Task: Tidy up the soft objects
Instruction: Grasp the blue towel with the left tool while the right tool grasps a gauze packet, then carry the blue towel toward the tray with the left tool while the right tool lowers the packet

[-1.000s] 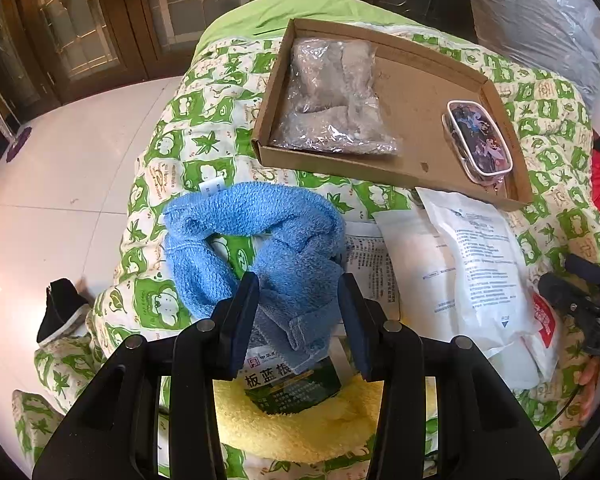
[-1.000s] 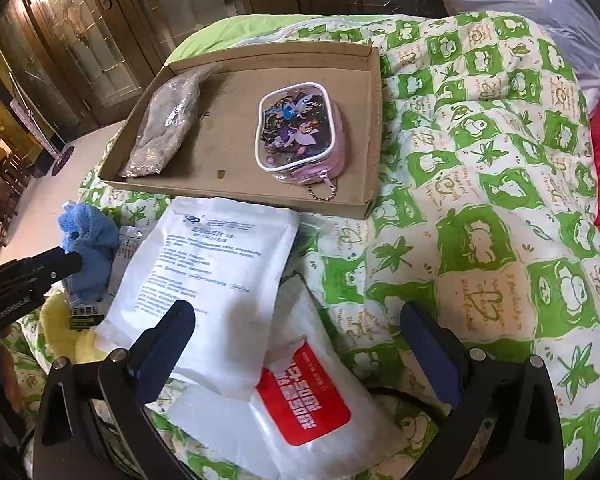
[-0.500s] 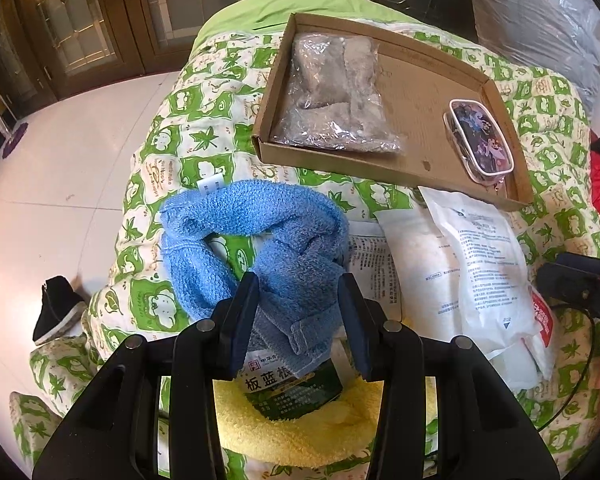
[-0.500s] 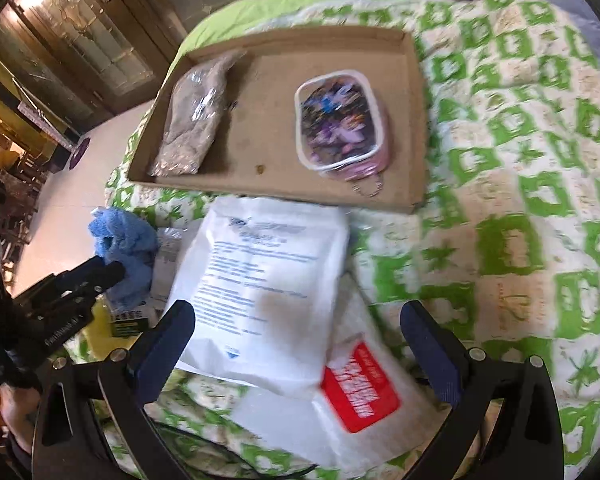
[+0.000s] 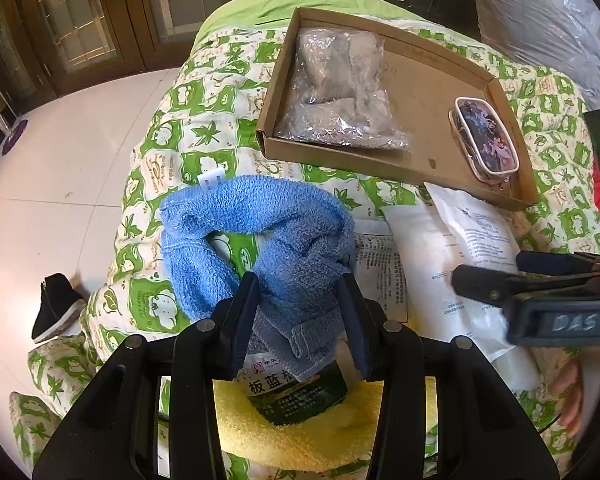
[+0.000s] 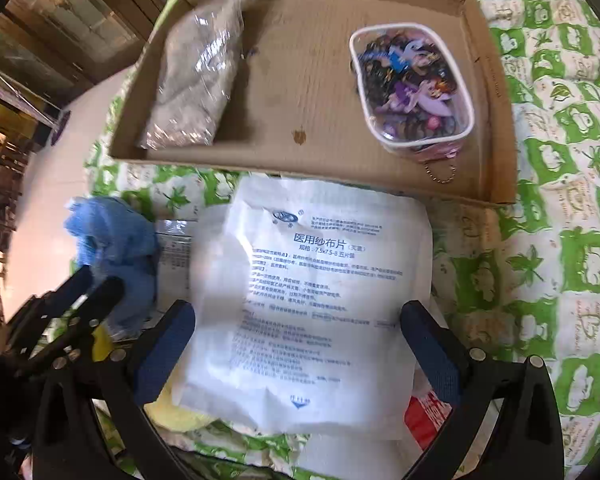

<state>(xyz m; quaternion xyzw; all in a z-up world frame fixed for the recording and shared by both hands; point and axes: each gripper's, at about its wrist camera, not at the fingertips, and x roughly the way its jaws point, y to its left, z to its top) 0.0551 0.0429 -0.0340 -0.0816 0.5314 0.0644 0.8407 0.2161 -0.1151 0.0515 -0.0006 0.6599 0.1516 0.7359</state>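
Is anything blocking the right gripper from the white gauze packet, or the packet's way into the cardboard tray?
Nothing visible does. The right gripper is open with the white gauze packet lying directly between its fingers. The cardboard tray sits just beyond, its middle bare between the clear-bagged bundle and the cartoon pouch.

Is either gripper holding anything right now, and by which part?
Left gripper pinches the blue towel at its near bunched end. Right gripper holds nothing.

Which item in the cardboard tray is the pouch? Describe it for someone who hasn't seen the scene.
Find the shallow cardboard tray on the green-and-white quilt. At its right end lies the small clear pouch. It has a white rim, cartoon print and a bead chain, unlike the grey crinkly plastic bag at the left end.
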